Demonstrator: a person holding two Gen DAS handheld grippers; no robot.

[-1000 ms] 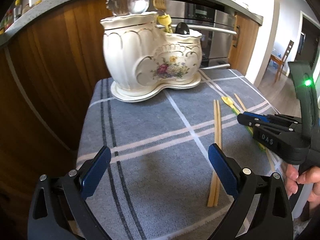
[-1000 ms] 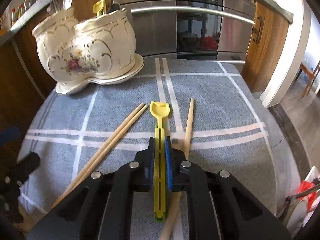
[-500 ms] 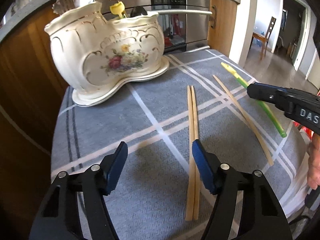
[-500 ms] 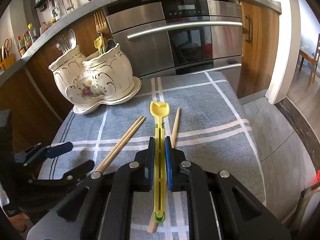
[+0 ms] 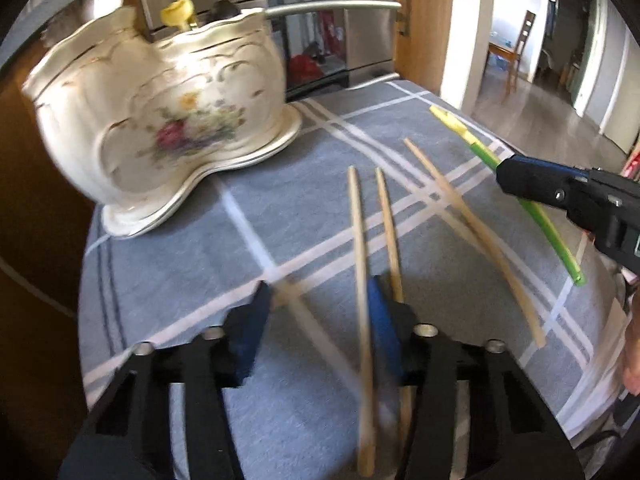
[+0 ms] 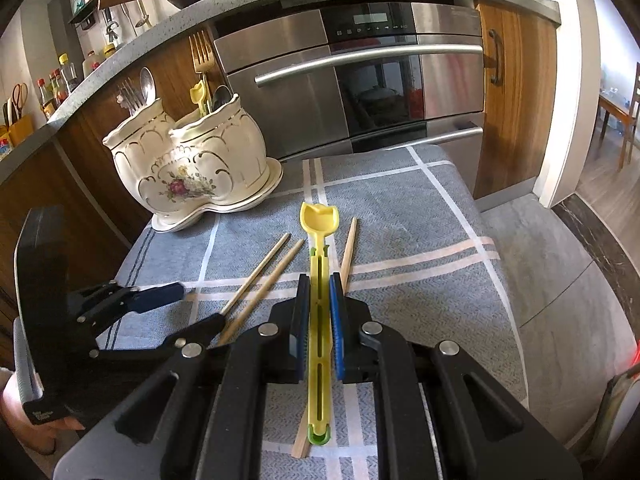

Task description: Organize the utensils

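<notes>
Grey plaid cloth (image 5: 168, 280) on a kitchen table, oven behind. L tongs (image 5: 316, 320) closing over a chopstick pair (image 5: 360, 248); one stick sits in the gap, its twin just outside the right pad, long axes running away twd holder (image 5: 160, 120). R tongs (image 6: 320, 312) clamped on yellow spoon (image 6: 319, 264), off the cloth. Third stick (image 5: 472, 236) nearer R.

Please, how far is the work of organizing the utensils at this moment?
Done: forks and spoons already stand in the ceramic holder.
In hand: the right gripper is shut on the yellow-green utensil, lifted off the cloth. The left gripper is closing around one chopstick of the pair, pads not yet pressing.
Left: that pair and the single chopstick lie on the checked cloth.
</notes>
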